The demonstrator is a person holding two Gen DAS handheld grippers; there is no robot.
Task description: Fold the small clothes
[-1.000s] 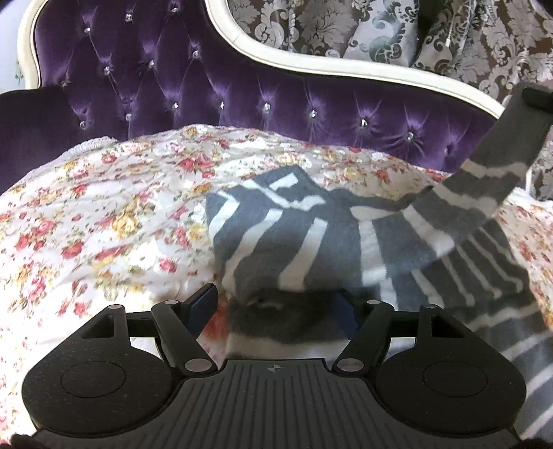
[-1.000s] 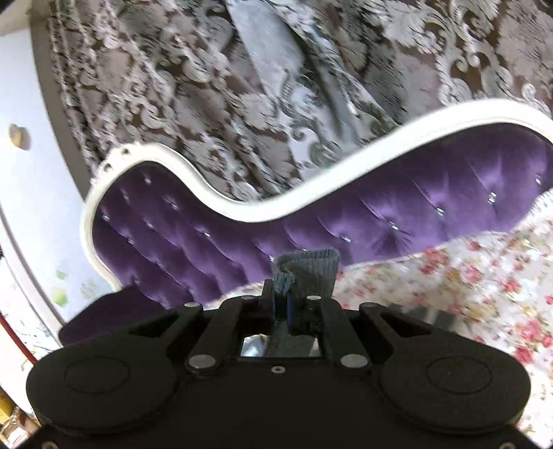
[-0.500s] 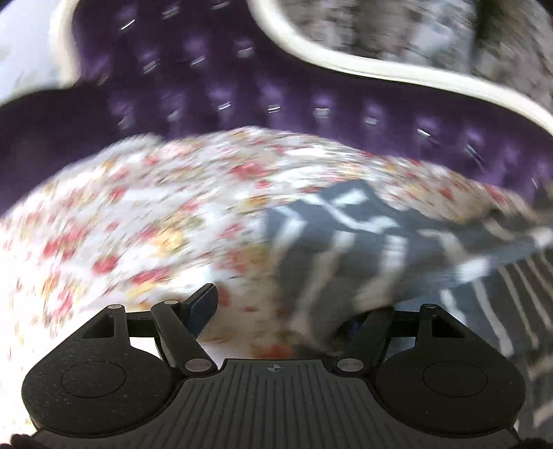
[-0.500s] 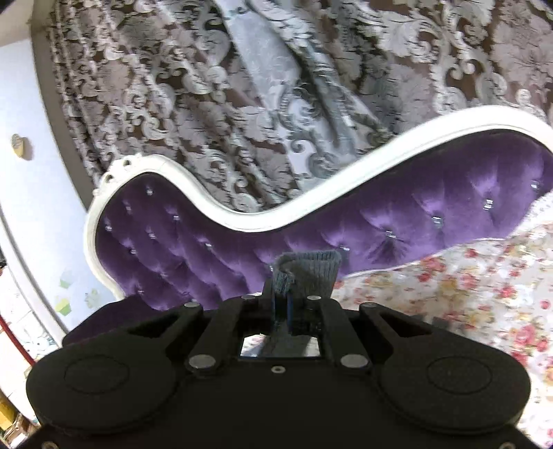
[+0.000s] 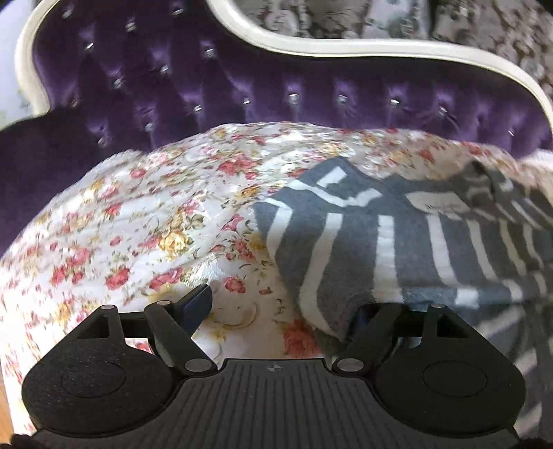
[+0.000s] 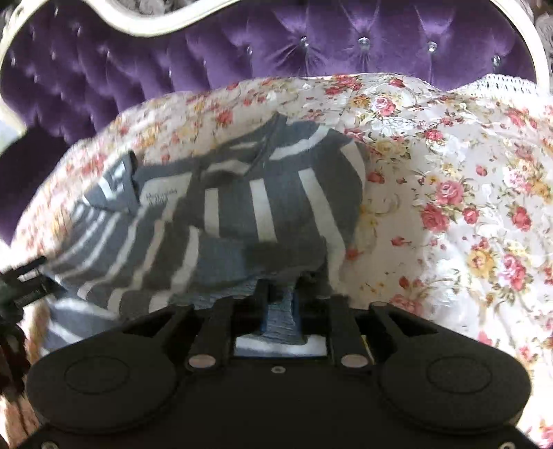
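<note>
A small grey garment with white stripes [image 5: 397,241] lies partly folded on the floral bedspread [image 5: 145,221]; it also shows in the right wrist view [image 6: 242,207]. My left gripper [image 5: 280,307] is open, low over the bedspread at the garment's left edge; its right finger is under the cloth's edge, its left finger [image 5: 197,304] is on bare bedspread. My right gripper [image 6: 280,297] is shut on the garment's grey cuff, held low at the garment's near edge.
A purple tufted headboard [image 5: 242,79] with a white frame [image 5: 345,51] stands behind the bed. Patterned grey curtains [image 5: 345,17] hang behind it. The bedspread [image 6: 466,207] stretches to the right of the garment. The other gripper [image 6: 20,286] shows at the left edge.
My right gripper has come down from high up, bringing the held sleeve onto the garment. My left gripper has shifted left, off the cloth's middle to its left edge.
</note>
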